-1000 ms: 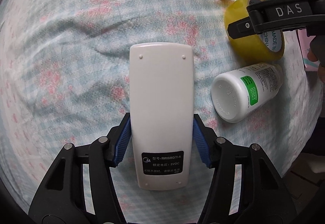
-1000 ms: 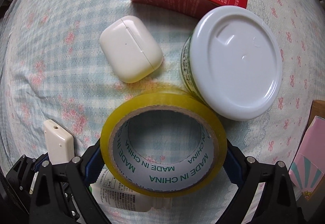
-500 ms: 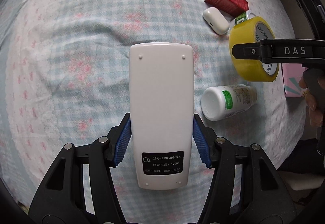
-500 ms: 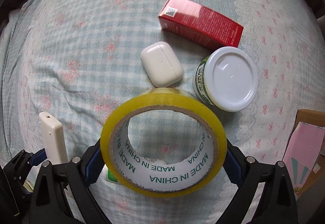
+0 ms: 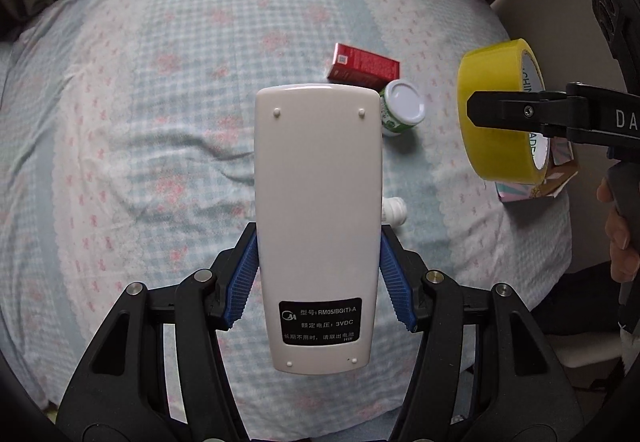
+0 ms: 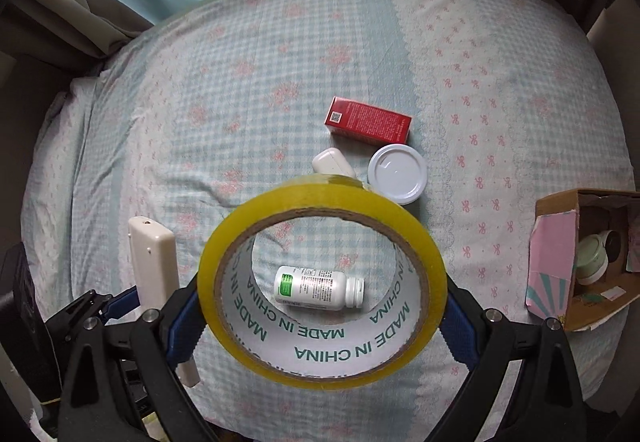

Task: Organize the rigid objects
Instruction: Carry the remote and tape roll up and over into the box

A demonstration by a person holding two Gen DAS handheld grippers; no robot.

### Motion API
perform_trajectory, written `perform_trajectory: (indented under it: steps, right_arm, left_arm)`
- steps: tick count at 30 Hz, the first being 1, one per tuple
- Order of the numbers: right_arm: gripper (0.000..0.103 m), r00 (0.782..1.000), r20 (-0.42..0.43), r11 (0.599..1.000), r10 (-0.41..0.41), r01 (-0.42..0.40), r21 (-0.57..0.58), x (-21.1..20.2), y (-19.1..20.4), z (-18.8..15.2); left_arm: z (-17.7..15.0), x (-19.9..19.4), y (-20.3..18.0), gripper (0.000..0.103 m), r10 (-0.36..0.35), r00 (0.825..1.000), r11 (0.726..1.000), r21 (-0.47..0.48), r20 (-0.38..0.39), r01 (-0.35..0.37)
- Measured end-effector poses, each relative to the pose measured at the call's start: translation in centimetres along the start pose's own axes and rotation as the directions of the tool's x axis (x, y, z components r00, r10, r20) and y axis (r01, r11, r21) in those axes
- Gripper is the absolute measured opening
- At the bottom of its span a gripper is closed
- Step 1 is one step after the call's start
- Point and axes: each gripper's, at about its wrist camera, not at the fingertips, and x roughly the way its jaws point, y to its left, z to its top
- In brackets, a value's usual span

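My left gripper (image 5: 318, 274) is shut on a white remote control (image 5: 318, 201), back side up, held high above the bed. My right gripper (image 6: 320, 306) is shut on a yellow tape roll (image 6: 420, 242), also held high; the roll shows in the left wrist view (image 5: 494, 113) at the right. On the bed lie a red box (image 6: 368, 120), a white earbud case (image 6: 330, 161), a white-lidded jar (image 6: 397, 173) and a white pill bottle (image 6: 318, 286) on its side, seen through the roll. The remote also shows in the right wrist view (image 6: 154, 262).
An open cardboard box (image 6: 580, 262) with pink sides sits at the bed's right edge, holding small containers. The bed has a blue checked floral sheet (image 6: 240, 101). Curtains hang beyond the far edge. A person's hand (image 5: 618, 238) holds the right gripper's handle.
Both grippers have risen well above the bed with the remote and tape roll still held. The objects on the bed look smaller and the whole bed has come into view.
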Motion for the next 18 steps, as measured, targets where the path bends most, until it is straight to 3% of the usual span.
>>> perform_trajectory:
  steps: [9, 18]
  right_arm:
    - [0.096, 0.991, 0.129, 0.998, 0.036, -0.043, 0.051, -10.1, -9.3, -3.3]
    - [0.096, 0.983, 0.182, 0.985, 0.037, -0.066, 0.158, -15.5, -25.4, -6.4]
  left_arm:
    - [1.3, -4.0, -10.9, 0.054, -0.029, 0.996, 0.999, 0.028, 0.081, 0.027]
    - [3.8, -2.7, -24.7, 0.054, -0.052, 0.992, 0.998, 0.036, 0.117, 0.048]
